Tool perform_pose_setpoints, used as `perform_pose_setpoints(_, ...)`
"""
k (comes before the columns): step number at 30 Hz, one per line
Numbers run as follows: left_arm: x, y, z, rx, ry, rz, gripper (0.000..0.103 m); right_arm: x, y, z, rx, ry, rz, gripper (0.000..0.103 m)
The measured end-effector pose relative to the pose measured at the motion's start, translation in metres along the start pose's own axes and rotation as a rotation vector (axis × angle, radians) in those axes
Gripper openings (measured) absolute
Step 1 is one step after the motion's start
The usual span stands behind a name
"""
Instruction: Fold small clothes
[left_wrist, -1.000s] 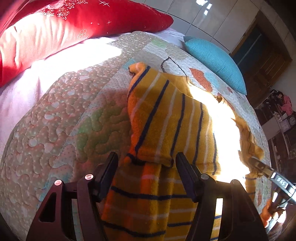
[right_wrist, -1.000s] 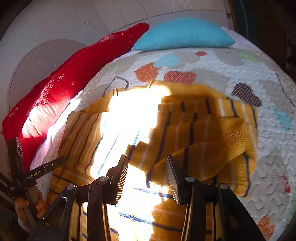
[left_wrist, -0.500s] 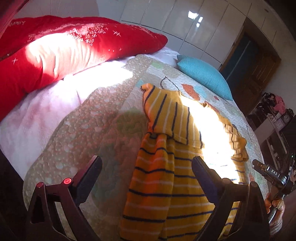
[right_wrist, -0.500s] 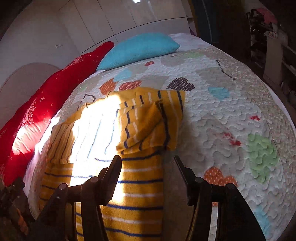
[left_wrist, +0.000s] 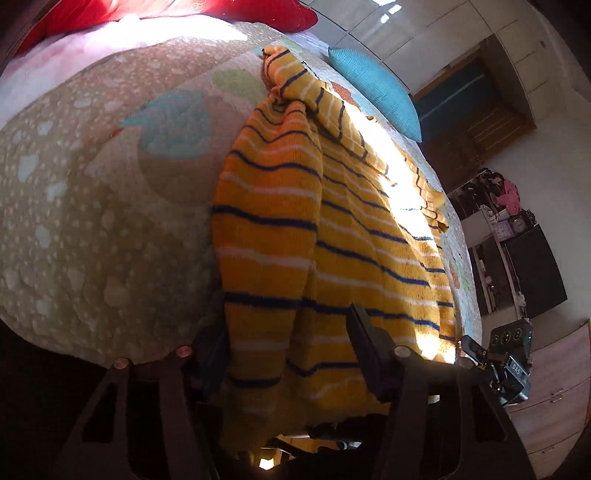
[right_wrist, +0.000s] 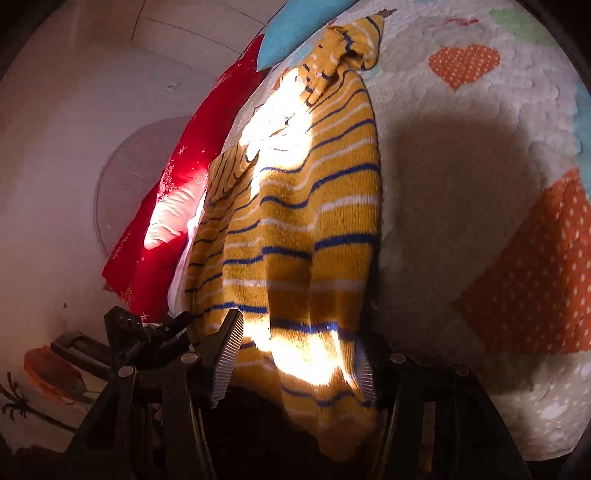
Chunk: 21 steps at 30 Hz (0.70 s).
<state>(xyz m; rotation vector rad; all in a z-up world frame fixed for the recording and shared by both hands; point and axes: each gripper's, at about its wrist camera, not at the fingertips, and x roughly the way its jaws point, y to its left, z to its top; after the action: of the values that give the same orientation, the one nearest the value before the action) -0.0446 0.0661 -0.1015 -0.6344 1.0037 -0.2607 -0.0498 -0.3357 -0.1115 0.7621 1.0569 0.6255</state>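
**Hem approach after sleeve fold**

Sweater (left_wrist: 332, 236), yellow knit with navy and white stripes, lies lengthwise on the quilted bed (left_wrist: 92, 206), collar end toward 12 o'clock and hem hanging over the bed edge at 6 o'clock. Both sleeves are folded in across the body.

Changes over the last second:
- Both wrist views have shifted from the sleeve area down to the hem. The hem now fills the lower centre of each view.
- Left hand-held gripper (left_wrist: 291, 354): its jaws have just been closing from a wide spread. The left hem corner sits between them, but the pads are not visibly pressing on the knit; state is released.
- Right hand-held gripper (right_wrist: 295, 362): its jaws have just been opening from a narrower gap. The right hem corner hangs between them, with clearance visible at the 9 o'clock pad; state is released.

In the right wrist view the left tool appears at 8 o'clock; in the left wrist view the right tool appears at 4 o'clock. Red pillow (right_wrist: 162, 221) and blue cushion (left_wrist: 376, 92) lie beyond the collar end, well apart from the working zone.

Assessment: the sleeve stage appears complete. Both tools are placed for a hem pinch, the likely start of a bottom-to-collar fold. The overhanging hem may slip if one side clamps first.
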Motion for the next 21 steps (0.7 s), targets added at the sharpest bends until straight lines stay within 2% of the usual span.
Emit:
perform_pose_setpoints(3, 0.004, 0.002, -0.013, -0.013, 0.039, -0.039, 0.054, 0.006, -0.006, -0.02, 0.026, 0.04, 0.025, 0.06)
perform_pose_setpoints(10, 0.027, -0.015, -0.038, 0.049, 0.115, 0.013, 0.056, 0.017, 0.003, -0.038, -0.012, 0.069, -0.03, 0.06)
perform_pose_setpoints(11, 0.03, -0.017, -0.041, 0.06, 0.13, 0.036, 0.046, 0.019, 0.006, -0.04, -0.026, 0.076, -0.046, 0.06)
perform_pose_setpoints(12, 0.033, -0.018, -0.042, 0.07, 0.142, 0.059, 0.023, 0.021, 0.008, -0.042, -0.039, 0.085, -0.065, 0.059)
perform_pose_setpoints(13, 0.035, -0.018, -0.041, 0.068, 0.153, 0.057, 0.014, 0.025, 0.01, -0.043, -0.051, 0.089, -0.088, 0.048)
perform_pose_setpoints(14, 0.033, -0.016, -0.04, 0.05, 0.149, 0.046, 0.013, 0.027, 0.009, -0.042, -0.058, 0.089, -0.114, 0.029)
perform_pose_setpoints(15, 0.028, -0.016, -0.038, 0.032, 0.144, 0.039, 0.012, 0.028, 0.01, -0.043, -0.061, 0.092, -0.129, 0.02)
perform_pose_setpoints(17, 0.015, -0.017, -0.035, 0.011, 0.128, 0.021, 0.011, 0.025, 0.014, -0.042, -0.072, 0.084, -0.137, 0.013)
perform_pose_setpoints(21, -0.022, -0.036, -0.024, 0.033, 0.063, -0.038, 0.01, 0.002, 0.039, -0.034, -0.112, 0.041, -0.087, 0.012)
